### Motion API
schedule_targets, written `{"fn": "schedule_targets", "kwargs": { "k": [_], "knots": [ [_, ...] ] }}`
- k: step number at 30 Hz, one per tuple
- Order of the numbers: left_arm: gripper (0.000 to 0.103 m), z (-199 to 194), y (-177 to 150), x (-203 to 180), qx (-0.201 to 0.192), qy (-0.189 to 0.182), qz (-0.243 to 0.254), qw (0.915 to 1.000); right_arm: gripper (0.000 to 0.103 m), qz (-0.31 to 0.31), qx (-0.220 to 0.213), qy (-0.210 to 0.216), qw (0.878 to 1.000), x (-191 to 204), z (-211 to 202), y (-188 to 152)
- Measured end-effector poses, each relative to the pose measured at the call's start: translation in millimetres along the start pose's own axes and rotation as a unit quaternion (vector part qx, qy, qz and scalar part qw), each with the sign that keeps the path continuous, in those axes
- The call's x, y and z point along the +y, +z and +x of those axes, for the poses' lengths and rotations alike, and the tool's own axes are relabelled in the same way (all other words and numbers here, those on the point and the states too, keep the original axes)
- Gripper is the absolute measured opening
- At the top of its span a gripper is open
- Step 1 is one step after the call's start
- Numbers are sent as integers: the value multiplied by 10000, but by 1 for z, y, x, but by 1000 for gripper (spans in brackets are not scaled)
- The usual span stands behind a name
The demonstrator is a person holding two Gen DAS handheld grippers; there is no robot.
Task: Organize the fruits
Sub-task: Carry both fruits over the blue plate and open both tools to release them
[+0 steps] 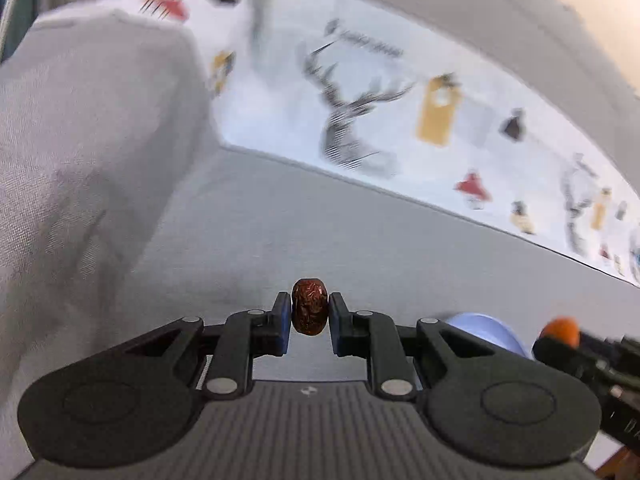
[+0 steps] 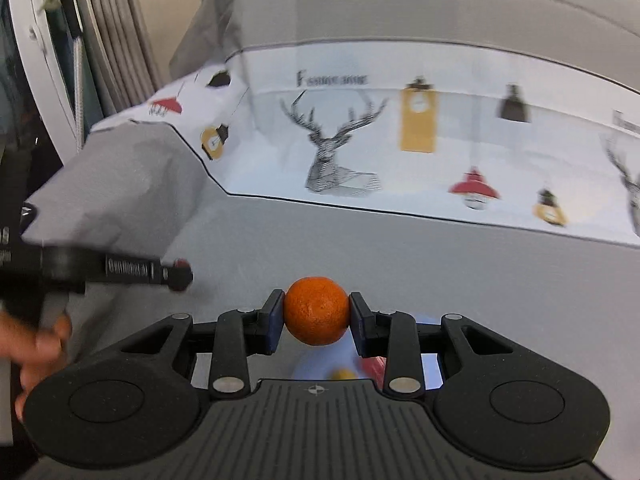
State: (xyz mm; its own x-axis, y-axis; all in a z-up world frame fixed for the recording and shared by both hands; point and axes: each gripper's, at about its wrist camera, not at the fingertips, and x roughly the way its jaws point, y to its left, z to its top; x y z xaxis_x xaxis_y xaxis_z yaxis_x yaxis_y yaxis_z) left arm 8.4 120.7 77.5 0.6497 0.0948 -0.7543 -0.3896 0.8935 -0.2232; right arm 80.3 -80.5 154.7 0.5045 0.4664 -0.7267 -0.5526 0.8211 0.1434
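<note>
Fruit is gripped on both sides: left hand-held gripper (image 1: 309, 314) pinches a date (image 1: 309, 306), long axis upright; right hand-held gripper (image 2: 316, 314) clamps an orange (image 2: 316, 310). Blue bowl (image 2: 320, 366) lies just below the orange, nearer the right hand.

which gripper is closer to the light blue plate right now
Right. The right gripper, shut on an orange, hangs just above the light blue plate; the left gripper holds a red date off beside it.
</note>
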Motion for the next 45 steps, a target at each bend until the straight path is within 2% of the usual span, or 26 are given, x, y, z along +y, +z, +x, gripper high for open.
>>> {"fn": "schedule_targets", "kwargs": {
  "k": [4,7,8,15,20,23,30,45],
  "knots": [
    [21,-27,-22,-33,-411,-332,449,9976,36,393,-410,34,9984,-21,-41,-38],
    [21,-36,-35,-50,-593,-454,709,9947,36,666,-1044,251,9920,-27,-66,-50],
    [21,-39,-38,-53,-613,-471,721,9944,36,748,-1127,272,9904,-30,-70,-54],
    [21,-38,-50,-55,-376,-696,321,9963,35,1187,-1063,-25,9872,-57,-70,-57],
    [21,-21,-65,-82,-77,-767,898,9930,35,1190,-818,-229,9893,-58,-48,-54],
    [21,-21,-69,-91,-146,-852,1144,9897,35,1175,-609,-358,9906,-57,-33,-51],
    [21,-15,-76,-103,-180,-727,1609,9841,36,1251,-451,-521,9897,-61,-19,-48],
    [21,1,-78,-112,60,-638,1659,9841,36,1226,-240,-545,9907,-58,-11,-50]
  ]
}}
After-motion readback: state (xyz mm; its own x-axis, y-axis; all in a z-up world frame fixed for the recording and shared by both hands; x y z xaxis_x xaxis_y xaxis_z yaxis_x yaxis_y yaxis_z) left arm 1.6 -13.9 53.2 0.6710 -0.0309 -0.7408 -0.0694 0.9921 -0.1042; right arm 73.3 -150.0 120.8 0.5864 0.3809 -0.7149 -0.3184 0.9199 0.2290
